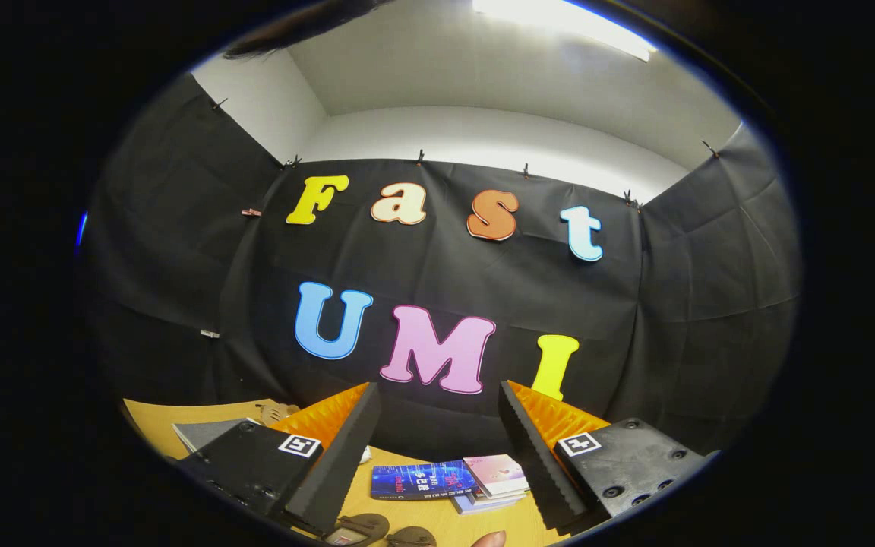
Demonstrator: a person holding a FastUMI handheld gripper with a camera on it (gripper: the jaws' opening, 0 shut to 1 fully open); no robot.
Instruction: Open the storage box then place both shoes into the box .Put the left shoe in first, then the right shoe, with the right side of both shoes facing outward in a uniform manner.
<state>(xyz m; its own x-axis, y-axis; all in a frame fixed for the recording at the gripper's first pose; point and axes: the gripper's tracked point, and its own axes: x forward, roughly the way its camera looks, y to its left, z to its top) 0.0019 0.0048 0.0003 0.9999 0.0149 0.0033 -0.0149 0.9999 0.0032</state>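
Above the desk [179, 416] | our claw [437, 448] is spread wide, pinching nothing | shoes [384, 530] lie low, just under and between its fingers, partly hidden | books [453, 480] ahead | we cannot see the storage box; we judge the claw must tilt down first.

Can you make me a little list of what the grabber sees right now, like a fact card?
gripper: fingers open, raised, holding nothing
table: wooden, below the fingers
booklets: small stack lying flat between the fingers, a blue one beside a pink one
dark rounded things: near the fingers' base, too cut off to name
fingertip: a person's, beside them
storage box: can't say
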